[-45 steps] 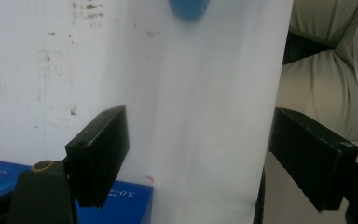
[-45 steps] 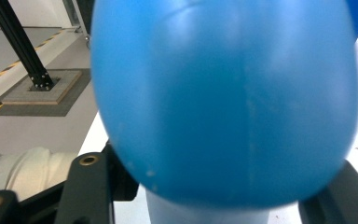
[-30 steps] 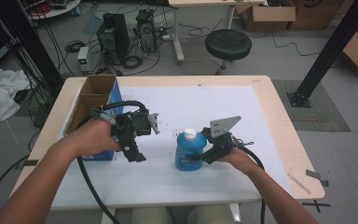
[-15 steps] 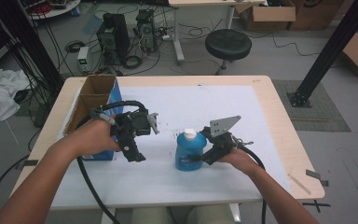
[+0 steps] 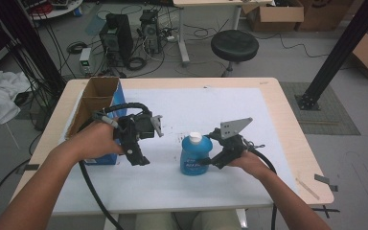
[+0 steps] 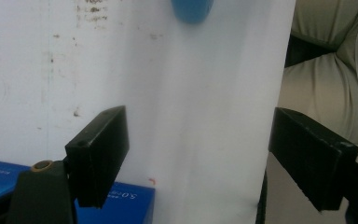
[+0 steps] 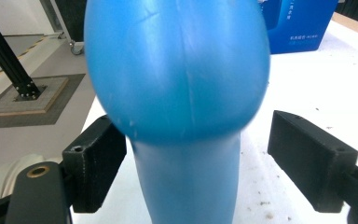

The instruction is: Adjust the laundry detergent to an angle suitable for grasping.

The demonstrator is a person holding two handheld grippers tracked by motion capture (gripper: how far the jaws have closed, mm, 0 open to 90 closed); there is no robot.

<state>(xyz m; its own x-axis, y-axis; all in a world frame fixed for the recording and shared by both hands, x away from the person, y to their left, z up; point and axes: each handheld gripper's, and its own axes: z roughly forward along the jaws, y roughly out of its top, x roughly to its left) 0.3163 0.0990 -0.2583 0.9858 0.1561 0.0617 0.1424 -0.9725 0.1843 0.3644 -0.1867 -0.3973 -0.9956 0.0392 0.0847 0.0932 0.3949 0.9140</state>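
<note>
One blue bottle [image 5: 196, 156] with a white cap [image 5: 196, 138] stands upright on the worktop [image 5: 278, 120], near its front edge and right of centre. My right gripper [image 5: 212, 160] lies level against the bottle's right side. Its fingers [image 7: 95, 161] have just been opening; in the right gripper view they stand apart with the bottle's narrow waist between them, a gap showing on either side, so I judge the bottle released and standing free.

My left gripper [image 5: 139, 154] hangs just beside the blue box [image 5: 117, 96] at the worktop's left edge, well apart from the bottle. Its fingers [image 6: 100, 151] are spread wide with nothing between them.

Handling, as I judge it: the bottle is smooth, glossy plastic, so likely slippery, with walls that would give a little under pressure. Its weight I cannot tell, since the fill level is not visible. The narrow waist is the best place to take hold: the fingers span it easily and the bulge above would stop it sliding down.

Count: one bottle, one cap, one box, two grippers.
</note>
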